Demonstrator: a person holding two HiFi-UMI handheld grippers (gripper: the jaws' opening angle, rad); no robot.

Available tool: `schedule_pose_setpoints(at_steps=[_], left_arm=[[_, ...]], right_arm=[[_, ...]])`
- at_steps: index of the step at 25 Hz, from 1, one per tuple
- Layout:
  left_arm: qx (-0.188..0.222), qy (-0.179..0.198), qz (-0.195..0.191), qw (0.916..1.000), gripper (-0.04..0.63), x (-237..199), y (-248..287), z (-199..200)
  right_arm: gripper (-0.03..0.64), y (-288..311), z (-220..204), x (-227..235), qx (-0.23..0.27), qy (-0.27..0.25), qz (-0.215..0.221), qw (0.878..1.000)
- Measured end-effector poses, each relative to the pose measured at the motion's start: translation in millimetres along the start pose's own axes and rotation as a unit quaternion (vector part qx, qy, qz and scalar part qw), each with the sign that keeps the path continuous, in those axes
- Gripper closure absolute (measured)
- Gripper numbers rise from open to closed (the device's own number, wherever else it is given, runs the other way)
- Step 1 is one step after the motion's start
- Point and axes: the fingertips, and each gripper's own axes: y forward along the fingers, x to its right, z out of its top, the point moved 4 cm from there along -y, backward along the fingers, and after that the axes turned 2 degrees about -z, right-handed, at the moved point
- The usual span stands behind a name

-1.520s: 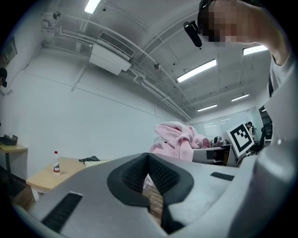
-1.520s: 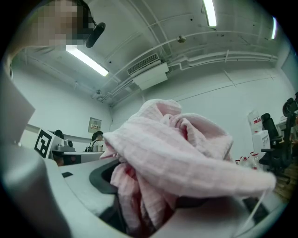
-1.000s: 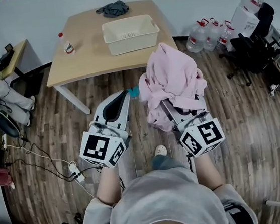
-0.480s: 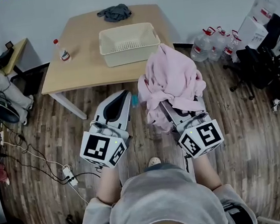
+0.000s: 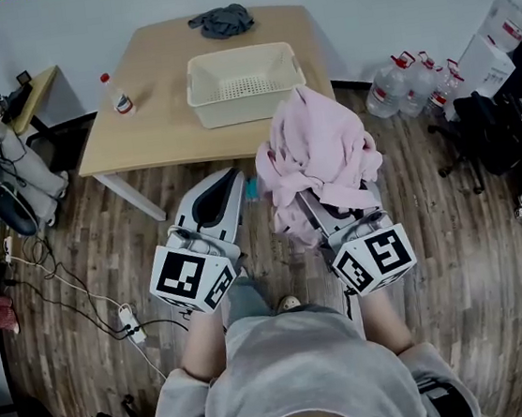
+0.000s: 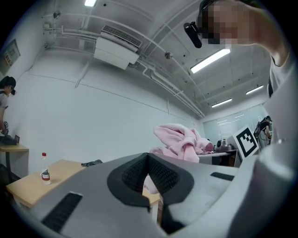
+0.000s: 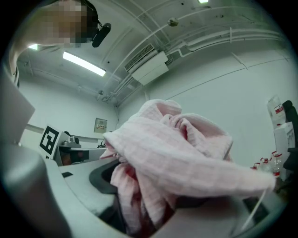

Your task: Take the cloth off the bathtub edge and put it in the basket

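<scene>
Pink cloth (image 5: 320, 163) is bunched in our right gripper (image 5: 329, 211), held in the air over the floor and not in the basket. Nearest to us is our own grey shirt (image 5: 305, 377), with one shoe (image 5: 288, 301) showing just past it. Beyond the shirt, both forearms reach forward, each ending in a gripper with a black-and-white marker cube (image 5: 192, 277) at its back. Our left gripper (image 5: 229, 180) points forward beside the right one. Its jaws are closed together at the tip, with nothing between them. The right gripper's jaws stand wide and clamp on the pink cloth. The cloth is heaped over them and hides their tips, with folds hanging down on both sides. The left gripper view shows this pink heap just beside it, to its right.

Under both grippers lies a wood-plank floor (image 5: 89, 271), with a white power strip (image 5: 128, 321) and cables to our left. Ahead stands a light wooden table (image 5: 158, 102). The top of the cloth reaches its near edge, close to the right corner of a cream plastic basket (image 5: 244, 82) standing on the table. Left of the basket stands a small bottle with a red cap (image 5: 120, 99). A dark grey cloth (image 5: 224, 20) lies at the table's far edge. Clear water jugs (image 5: 407, 90) are grouped on the floor to the right, near the white wall.
</scene>
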Motion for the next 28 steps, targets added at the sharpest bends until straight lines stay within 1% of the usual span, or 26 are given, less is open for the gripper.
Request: schedule_pose_setpoints(at_steps=[7, 12, 18, 28], left_arm=[[0.0, 0.001, -0.011, 0.9999, 0.598, -31.2, 18.9, -4.5], [-0.002, 0.0, -0.023, 0.9997, 0.598, -63.2, 36.9, -3.6], [-0.012, -0.013, -0.039, 0.9991, 0.598, -130.8, 65.7, 0.2], [-0.008, -0.003, -0.065, 0.9978, 0.598, -164.3, 83.8, -17.0]], right_arm=[[0.311, 32.2, -3.0, 7.5, 0.003, -0.002, -0.012, 1.0], [0.311, 65.3, -2.6, 14.2, 0.001, -0.005, -0.024, 1.0], [0.311, 133.9, 0.5, 16.6, -0.011, -0.002, -0.044, 0.999], [0.311, 164.3, -17.7, 22.6, 0.005, -0.001, -0.071, 0.997]])
